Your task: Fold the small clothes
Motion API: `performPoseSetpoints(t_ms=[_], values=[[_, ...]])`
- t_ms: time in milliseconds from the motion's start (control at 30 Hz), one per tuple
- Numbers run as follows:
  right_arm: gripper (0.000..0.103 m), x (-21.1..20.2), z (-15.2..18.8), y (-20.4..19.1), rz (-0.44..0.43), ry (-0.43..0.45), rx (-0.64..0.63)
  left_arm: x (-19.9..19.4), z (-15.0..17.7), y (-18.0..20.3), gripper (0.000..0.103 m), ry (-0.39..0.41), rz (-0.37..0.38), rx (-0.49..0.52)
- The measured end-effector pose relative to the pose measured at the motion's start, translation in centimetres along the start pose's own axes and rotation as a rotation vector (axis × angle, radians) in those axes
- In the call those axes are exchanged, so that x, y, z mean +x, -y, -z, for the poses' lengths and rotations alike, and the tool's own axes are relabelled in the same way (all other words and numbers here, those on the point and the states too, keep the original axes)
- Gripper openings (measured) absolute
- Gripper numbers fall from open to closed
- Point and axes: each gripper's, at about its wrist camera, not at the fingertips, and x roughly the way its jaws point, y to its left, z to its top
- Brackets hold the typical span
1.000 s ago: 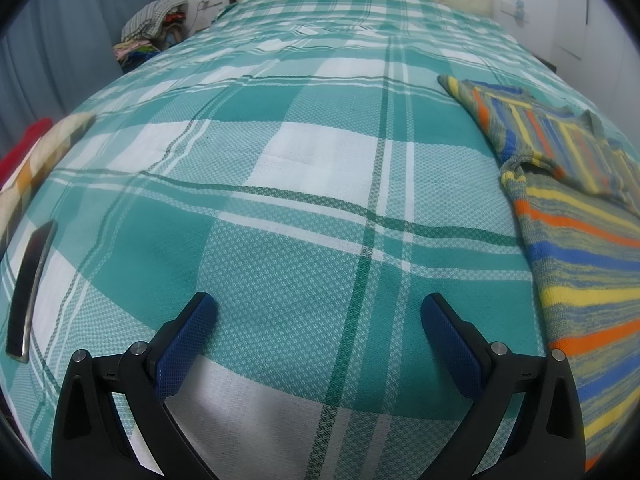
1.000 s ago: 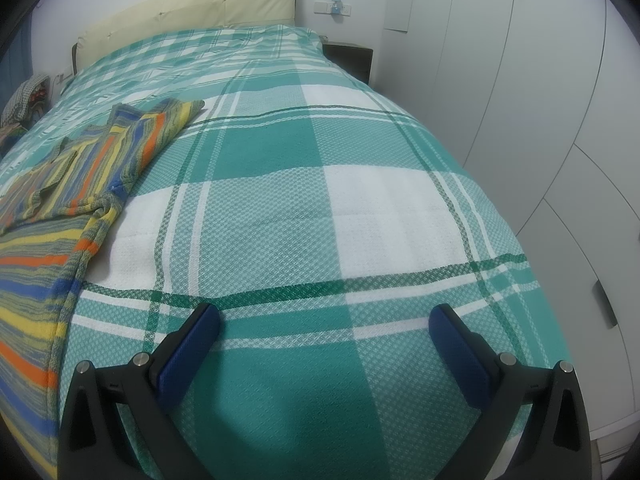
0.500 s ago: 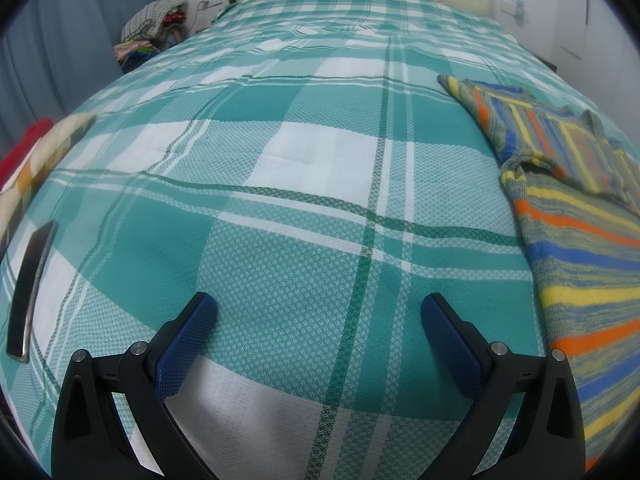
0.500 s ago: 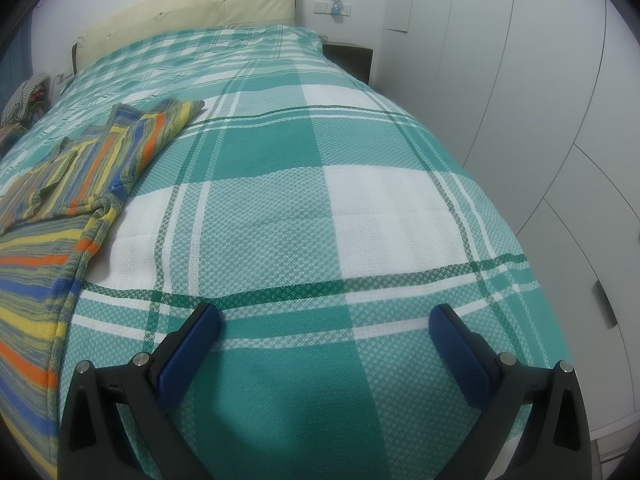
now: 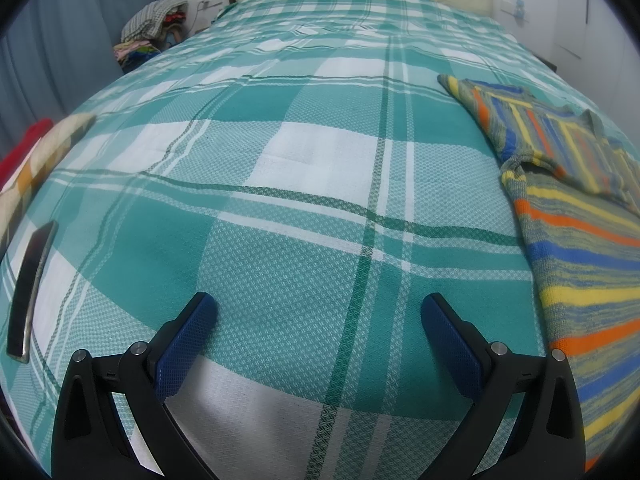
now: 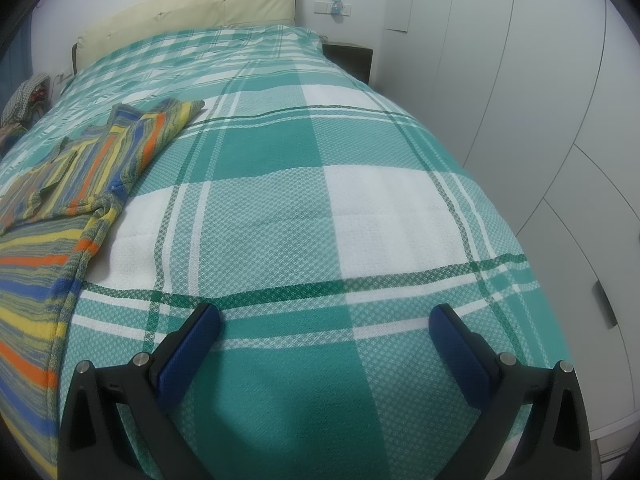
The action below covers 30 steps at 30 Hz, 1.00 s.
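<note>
A small striped knit sweater (image 5: 576, 216), in orange, yellow, blue and grey, lies flat on the green-and-white plaid bedspread (image 5: 312, 152). It is at the right edge of the left wrist view and at the left of the right wrist view (image 6: 60, 216). One sleeve is folded across its upper part. My left gripper (image 5: 318, 312) is open and empty, low over the bedspread, left of the sweater. My right gripper (image 6: 324, 320) is open and empty, low over the bedspread, right of the sweater.
A dark flat phone-like object (image 5: 30, 292) lies near the bed's left edge. Folded red and beige cloth (image 5: 28, 156) sits at the far left. A clothes pile (image 5: 152, 36) stands by the headboard. White wardrobe doors (image 6: 540, 120) line the right side.
</note>
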Motion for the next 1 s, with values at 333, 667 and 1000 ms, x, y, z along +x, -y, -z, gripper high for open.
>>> performPoseSetpoints(t_ms=[333, 667, 1000], values=[[0.103, 0.0, 0.0, 0.0, 0.001, 0.0, 0.0, 0.0, 0.0, 0.0, 0.103, 0.001, -0.002, 0.002], [0.103, 0.0, 0.0, 0.0, 0.0, 0.0, 0.001, 0.3, 0.4, -0.5, 0.103, 0.004, 0.013, -0.01], [0.102, -0.7, -0.7, 0.6, -0.053, -0.054, 0.002, -3.2, 0.4, -2.0, 0.1, -0.049, 0.174, -0.043]])
